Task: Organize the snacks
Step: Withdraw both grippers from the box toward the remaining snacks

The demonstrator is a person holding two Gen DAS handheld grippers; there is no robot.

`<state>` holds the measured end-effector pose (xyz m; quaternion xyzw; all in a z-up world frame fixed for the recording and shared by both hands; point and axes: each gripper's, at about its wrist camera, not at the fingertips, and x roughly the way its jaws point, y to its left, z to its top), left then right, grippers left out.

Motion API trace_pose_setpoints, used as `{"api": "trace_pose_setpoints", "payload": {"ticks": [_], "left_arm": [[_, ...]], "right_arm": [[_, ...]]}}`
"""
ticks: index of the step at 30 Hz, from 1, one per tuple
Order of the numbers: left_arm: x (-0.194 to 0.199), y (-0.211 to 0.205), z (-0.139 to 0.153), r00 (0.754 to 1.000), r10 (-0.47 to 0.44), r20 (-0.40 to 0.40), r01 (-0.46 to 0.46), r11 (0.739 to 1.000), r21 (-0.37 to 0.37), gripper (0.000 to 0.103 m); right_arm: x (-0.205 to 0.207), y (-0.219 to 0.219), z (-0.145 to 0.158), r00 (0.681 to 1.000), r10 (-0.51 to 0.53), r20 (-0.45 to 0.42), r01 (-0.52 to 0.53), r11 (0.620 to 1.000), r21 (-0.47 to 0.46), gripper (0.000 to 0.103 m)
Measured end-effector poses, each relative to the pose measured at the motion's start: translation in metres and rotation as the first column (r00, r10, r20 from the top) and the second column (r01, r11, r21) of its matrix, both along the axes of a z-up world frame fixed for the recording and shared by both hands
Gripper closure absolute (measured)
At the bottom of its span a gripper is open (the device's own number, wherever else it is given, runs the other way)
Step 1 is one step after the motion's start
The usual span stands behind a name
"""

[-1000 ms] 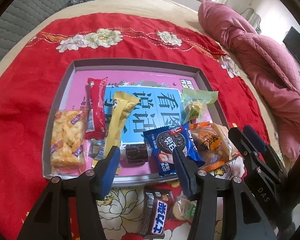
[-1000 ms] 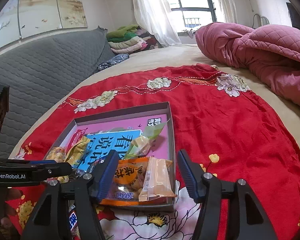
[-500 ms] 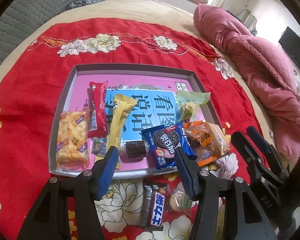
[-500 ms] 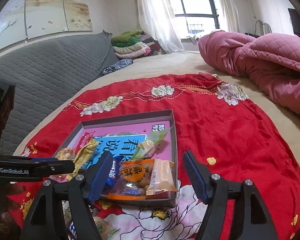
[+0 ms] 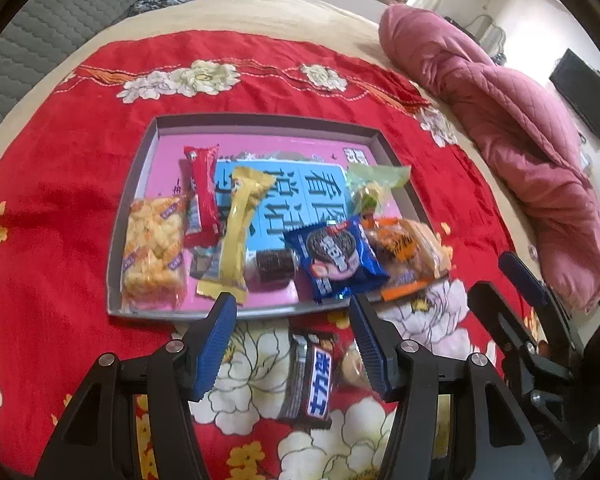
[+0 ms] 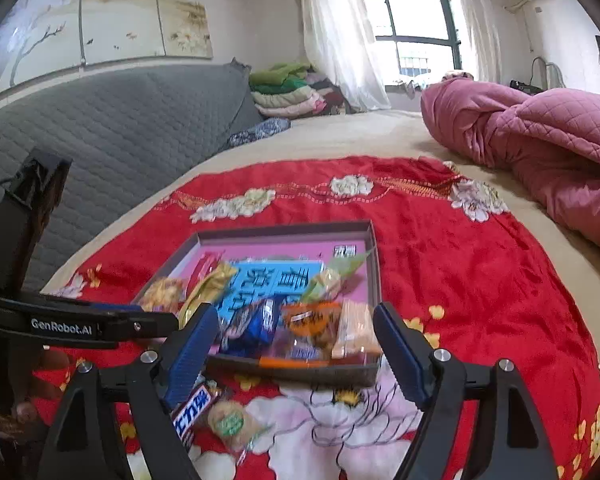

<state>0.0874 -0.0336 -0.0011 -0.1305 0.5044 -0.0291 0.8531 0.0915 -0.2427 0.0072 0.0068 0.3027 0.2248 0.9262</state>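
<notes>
A shallow grey box [image 5: 268,121] [image 6: 374,256] with a pink and blue printed bottom lies on the red flowered cloth. It holds several snack packs: a yellow puffed pack [image 5: 153,248], a red bar [image 5: 202,194], a gold bar [image 5: 240,232], a blue Oreo pack [image 5: 334,258] and an orange pack [image 5: 406,254]. A dark chocolate bar [image 5: 310,376] [image 6: 194,404] and a small round cake pack [image 5: 354,366] [image 6: 230,424] lie on the cloth in front of the box. My left gripper [image 5: 292,322] is open and empty above the chocolate bar. My right gripper [image 6: 292,336] is open and empty, to the right.
A pink quilt [image 5: 512,120] [image 6: 540,140] is piled at the right on the bed. A grey padded headboard [image 6: 120,128] runs along the left. Folded clothes [image 6: 288,92] sit at the far end. The red cloth [image 6: 480,280] spreads right of the box.
Both grippers have drawn back and up from the box, still open. The chocolate bar and the round cake pack now show fully in front of the box.
</notes>
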Motion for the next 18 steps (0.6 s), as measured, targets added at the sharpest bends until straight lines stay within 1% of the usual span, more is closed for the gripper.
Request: {"api": "trace_pose_setpoints", "payload": {"ticks": [3, 12, 15, 18], "left_arm": [[-0.005, 0.001, -0.003, 1.000, -0.002, -0.007, 0.002, 1.000, -0.003, 0.043], [-0.015, 0.000, -0.013, 0.999, -0.030, -0.039, 0.030, 1.000, -0.007, 0.043], [-0.018, -0.001, -0.018, 0.998, -0.048, -0.050, 0.048, 0.999, -0.002, 0.043], [-0.021, -0.002, -0.024, 0.995, -0.065, -0.074, 0.065, 0.998, -0.005, 0.043]], "right_arm": [[-0.004, -0.001, -0.003, 1.000, 0.009, -0.017, -0.009, 1.000, -0.016, 0.023], [-0.014, 0.002, -0.006, 0.999, 0.033, -0.020, -0.034, 0.997, -0.062, 0.022], [-0.016, 0.003, -0.007, 0.998, 0.052, -0.026, -0.054, 0.996, -0.069, 0.022], [-0.018, 0.006, -0.012, 0.995, 0.088, -0.057, -0.092, 0.993, -0.068, 0.022]]}}
